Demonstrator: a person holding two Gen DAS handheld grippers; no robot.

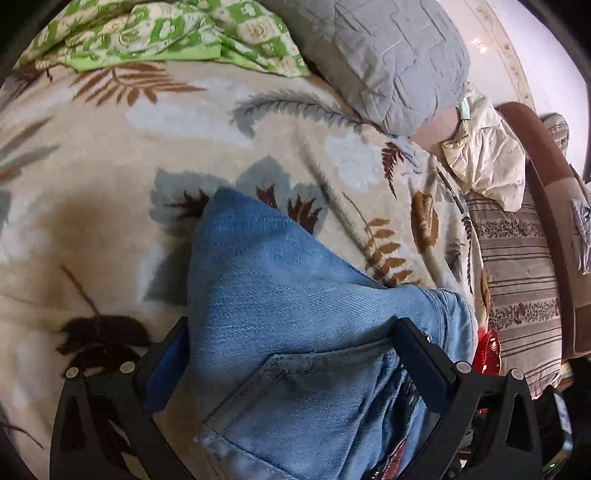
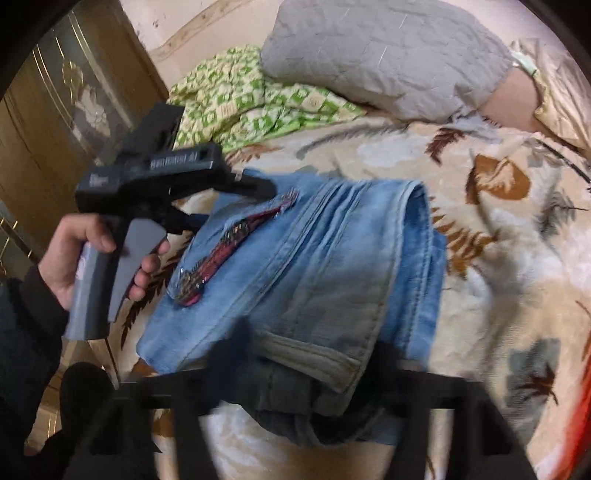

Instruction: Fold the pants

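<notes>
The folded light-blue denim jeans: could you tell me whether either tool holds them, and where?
The left tool straddles the jeans near the back pocket, jaws open, gripping nothing. The right tool is at their near edge; blur hides whether it grips.

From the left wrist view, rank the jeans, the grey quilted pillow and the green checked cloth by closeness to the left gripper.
1. Jeans: between the fingers of the left gripper, bottom centre.
2. Grey quilted pillow: upper right, past the leaf-print blanket.
3. Green checked cloth: top left; barely farther than the pillow, nearly too close to call.
</notes>
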